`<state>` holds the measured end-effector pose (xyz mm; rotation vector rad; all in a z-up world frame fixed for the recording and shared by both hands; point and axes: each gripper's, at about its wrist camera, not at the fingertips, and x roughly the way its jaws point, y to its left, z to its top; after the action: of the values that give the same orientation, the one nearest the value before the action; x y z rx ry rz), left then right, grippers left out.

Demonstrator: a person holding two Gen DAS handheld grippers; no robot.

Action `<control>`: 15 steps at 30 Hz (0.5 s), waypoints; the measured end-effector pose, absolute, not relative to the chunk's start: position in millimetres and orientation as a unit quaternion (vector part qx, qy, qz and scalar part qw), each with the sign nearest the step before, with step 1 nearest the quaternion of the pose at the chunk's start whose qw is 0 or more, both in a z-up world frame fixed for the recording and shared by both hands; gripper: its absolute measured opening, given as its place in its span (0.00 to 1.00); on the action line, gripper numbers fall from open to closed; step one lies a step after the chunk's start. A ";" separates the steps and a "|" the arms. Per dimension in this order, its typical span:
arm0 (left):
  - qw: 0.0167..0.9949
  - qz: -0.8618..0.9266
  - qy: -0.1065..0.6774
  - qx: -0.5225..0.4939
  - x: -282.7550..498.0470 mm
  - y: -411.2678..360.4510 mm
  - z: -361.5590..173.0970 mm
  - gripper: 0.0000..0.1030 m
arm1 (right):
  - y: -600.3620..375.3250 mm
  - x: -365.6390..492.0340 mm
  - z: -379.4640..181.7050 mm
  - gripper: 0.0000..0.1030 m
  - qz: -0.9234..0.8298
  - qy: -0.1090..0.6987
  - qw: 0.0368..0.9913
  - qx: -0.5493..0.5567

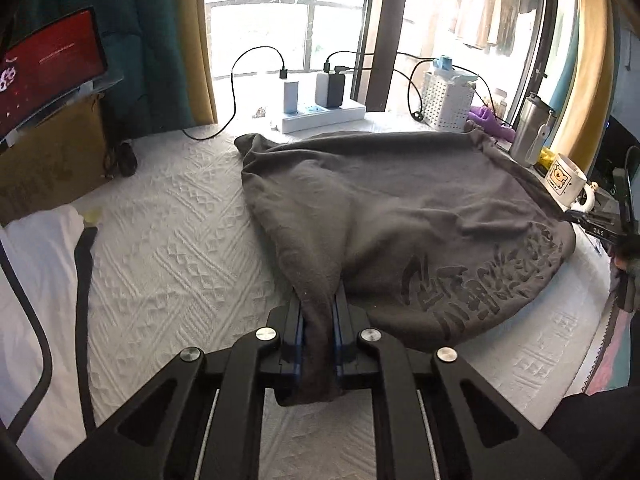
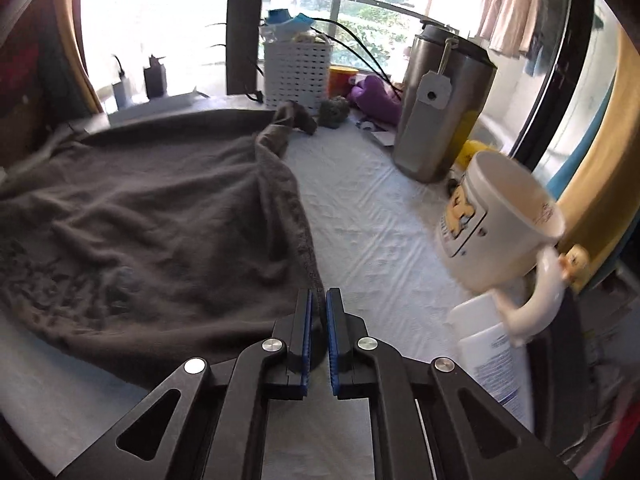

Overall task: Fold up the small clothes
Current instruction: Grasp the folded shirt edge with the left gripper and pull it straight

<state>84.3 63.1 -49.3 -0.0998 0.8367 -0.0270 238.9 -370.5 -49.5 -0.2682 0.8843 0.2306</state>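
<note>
A dark grey garment (image 1: 400,216) with a black print lies spread on the white textured cloth (image 1: 168,240). My left gripper (image 1: 319,300) is shut on a bunched near-left corner of it, and the cloth hangs out behind the pads. In the right wrist view the same garment (image 2: 160,220) fills the left half. My right gripper (image 2: 319,296) is shut on its near right edge, a thin fold pinched between the blue pads. The right gripper itself shows at the right edge of the left wrist view (image 1: 624,240).
A power strip with chargers (image 1: 316,112) and a white basket (image 1: 446,100) stand at the back by the window. A steel tumbler (image 2: 440,112) and a white mug (image 2: 496,224) stand close on the right. A red screen (image 1: 48,80) and a cardboard box are on the left.
</note>
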 end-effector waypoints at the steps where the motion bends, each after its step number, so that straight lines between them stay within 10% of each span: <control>1: 0.912 -0.014 0.407 -0.052 83.2 63.7 -49.1 0.09 | -372.0 237.8 -50.6 0.07 0.113 0.431 0.887 -0.117; 7: 0.910 -0.023 0.410 -0.056 80.8 66.8 -56.0 0.11 | -390.4 224.2 -56.0 0.13 0.107 0.442 0.888 -0.061; 8: 0.908 -0.021 0.415 -0.055 81.4 67.2 -59.3 0.11 | -393.9 222.1 -55.2 0.20 0.106 0.442 0.889 -0.052; 10: 0.904 -0.022 0.421 -0.063 82.2 68.5 -65.8 0.11 | -399.4 218.8 -52.4 0.73 0.102 0.437 0.893 -0.041; 15: 0.894 -0.017 0.441 -0.075 81.9 71.2 -79.5 0.22 | -401.3 207.6 -45.6 0.82 0.121 0.417 0.900 -0.037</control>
<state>81.9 71.2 -79.5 -0.1545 0.9150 -0.0357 207.6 -401.3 -45.6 -0.0765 0.8629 0.2504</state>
